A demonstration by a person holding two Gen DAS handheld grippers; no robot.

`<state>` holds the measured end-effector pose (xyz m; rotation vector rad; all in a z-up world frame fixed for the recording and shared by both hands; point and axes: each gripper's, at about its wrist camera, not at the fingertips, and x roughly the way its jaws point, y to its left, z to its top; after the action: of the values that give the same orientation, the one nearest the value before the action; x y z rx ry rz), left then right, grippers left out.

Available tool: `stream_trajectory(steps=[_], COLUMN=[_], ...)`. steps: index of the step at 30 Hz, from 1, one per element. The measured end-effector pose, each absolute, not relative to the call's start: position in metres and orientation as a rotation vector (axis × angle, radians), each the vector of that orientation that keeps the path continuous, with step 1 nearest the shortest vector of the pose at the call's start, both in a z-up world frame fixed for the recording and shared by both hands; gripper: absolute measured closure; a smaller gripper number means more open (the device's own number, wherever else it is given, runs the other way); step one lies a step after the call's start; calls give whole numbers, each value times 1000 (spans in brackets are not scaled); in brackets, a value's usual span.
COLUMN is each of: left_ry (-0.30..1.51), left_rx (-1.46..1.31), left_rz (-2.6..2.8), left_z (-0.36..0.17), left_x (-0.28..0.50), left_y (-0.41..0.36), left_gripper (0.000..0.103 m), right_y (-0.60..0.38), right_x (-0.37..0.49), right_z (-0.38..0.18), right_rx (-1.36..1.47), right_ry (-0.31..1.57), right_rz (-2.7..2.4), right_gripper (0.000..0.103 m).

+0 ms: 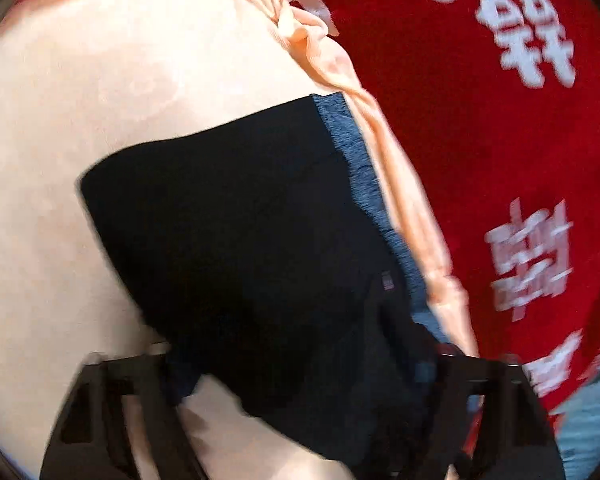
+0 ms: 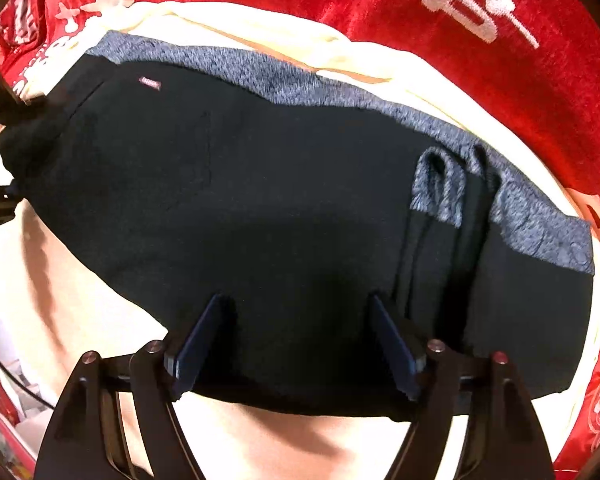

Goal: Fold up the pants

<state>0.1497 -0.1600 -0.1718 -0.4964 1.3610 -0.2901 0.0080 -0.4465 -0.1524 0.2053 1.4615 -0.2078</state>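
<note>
The black pants point(image 1: 240, 232) with a grey fleece lining point(image 1: 364, 184) lie folded on a cream cloth point(image 1: 100, 100). In the left wrist view my left gripper point(image 1: 300, 364) has its jaws wide apart, with the near end of the pants lying between and over them; the fingertips are hidden by the fabric. In the right wrist view the pants point(image 2: 260, 200) spread across the frame, lining point(image 2: 260, 76) showing along the far edge. My right gripper point(image 2: 296, 316) is open, its fingers resting on the near edge of the pants.
The cream cloth point(image 2: 80, 300) lies on a red blanket with white characters point(image 1: 500, 140). A bunched peach fabric edge point(image 1: 380, 128) runs beside the pants. The red blanket point(image 2: 380, 0) borders the far side in the right wrist view.
</note>
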Motion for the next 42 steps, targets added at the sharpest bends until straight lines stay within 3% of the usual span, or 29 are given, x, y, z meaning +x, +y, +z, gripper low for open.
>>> stream_trajectory(steps=[1,4,10,15,28,29,30,31,33,42], left_ry=[1364,1333,1137,1029,928,927,927,930,906,790], left_rx=[-420,-270,178,398,608,609,613,620,638,595], left_rz=[-270,-277,-361,-413,-430,-432,-438,-448,-478,-613], left_z=[-170,-161,-137,-133,-133,-131,-130,-129,-122,-53], left_x=[149,144,115,98,79,79,78,77,71,33], left_y=[-164,-173,-219,-237,-254,-254,-255,-257,-264,-317], left_gripper=[63,68,68,68,68,68,68,68,68,68], right_y=[-451,-465,-460,-399,-280,-284,-291,-300,-321,-443], right_x=[12,37,126,203,254,252,250,248,243,166], right_z=[-143,-110,-81,-90,-158,-160,-161,-158,-148,-72], right_rx=[219,292,476,502,53,53,101,157,272,684], right_ry=[1441,1382,1422,1574,1871,1874,1873,1862,1809,1474], right_rz=[-207,-169,86,312,361,353,357,347,343,371], right_gripper=[26,26,25,22,20,23,53,70,85,86])
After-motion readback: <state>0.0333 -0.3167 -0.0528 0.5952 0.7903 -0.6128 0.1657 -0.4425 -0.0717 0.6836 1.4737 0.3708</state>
